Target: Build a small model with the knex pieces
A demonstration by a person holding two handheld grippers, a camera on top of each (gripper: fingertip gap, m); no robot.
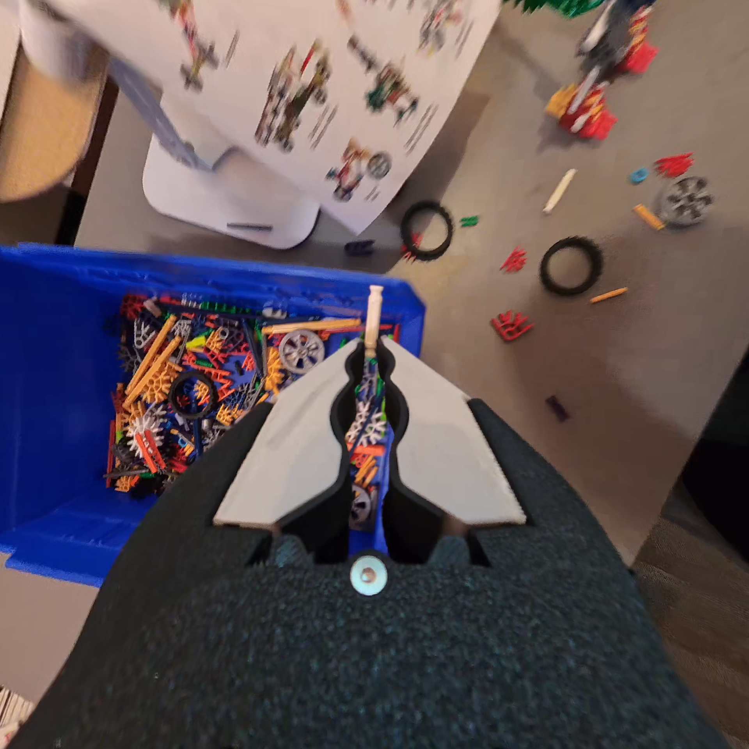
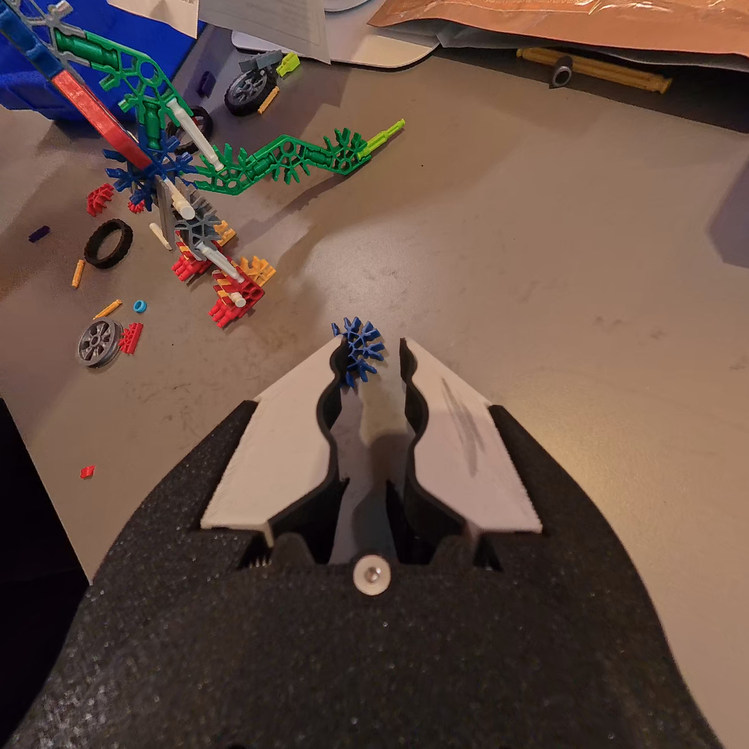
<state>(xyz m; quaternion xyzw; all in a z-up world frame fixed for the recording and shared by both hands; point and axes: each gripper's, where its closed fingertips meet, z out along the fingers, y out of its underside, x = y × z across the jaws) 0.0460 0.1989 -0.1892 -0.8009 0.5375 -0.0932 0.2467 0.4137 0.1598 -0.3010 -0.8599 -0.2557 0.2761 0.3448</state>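
Observation:
My left gripper (image 1: 371, 344) is shut on a white rod (image 1: 373, 308) that sticks out past its tips. It hovers over the right end of a blue bin (image 1: 202, 271) full of mixed construction-toy rods, connectors and wheels. My right gripper (image 2: 371, 342) is open low over the tan table. A blue snowflake connector (image 2: 358, 352) sits between its tips, against the left finger (image 2: 283, 437), with a gap to the right finger. A half-built model (image 2: 182, 170) of green, blue, red and white pieces stands to the far left of the right gripper, and also shows in the left wrist view (image 1: 595, 81).
Loose parts lie on the table: black tyres (image 1: 425, 231) (image 1: 570, 265), a grey wheel (image 1: 685, 200), red connectors, small rods. An instruction sheet (image 1: 324, 81) leans behind the bin. A brown bag (image 2: 567, 20) and a yellow rod (image 2: 595, 73) lie at the far edge. One gripper's finger ends stand about 40 cm off the other's. The left gripper is farther from the grey wheel (image 1: 685, 200), some 25 cm, than the right, some 20 cm. My right wrist view (image 2: 91, 334) looks at it from another angle.

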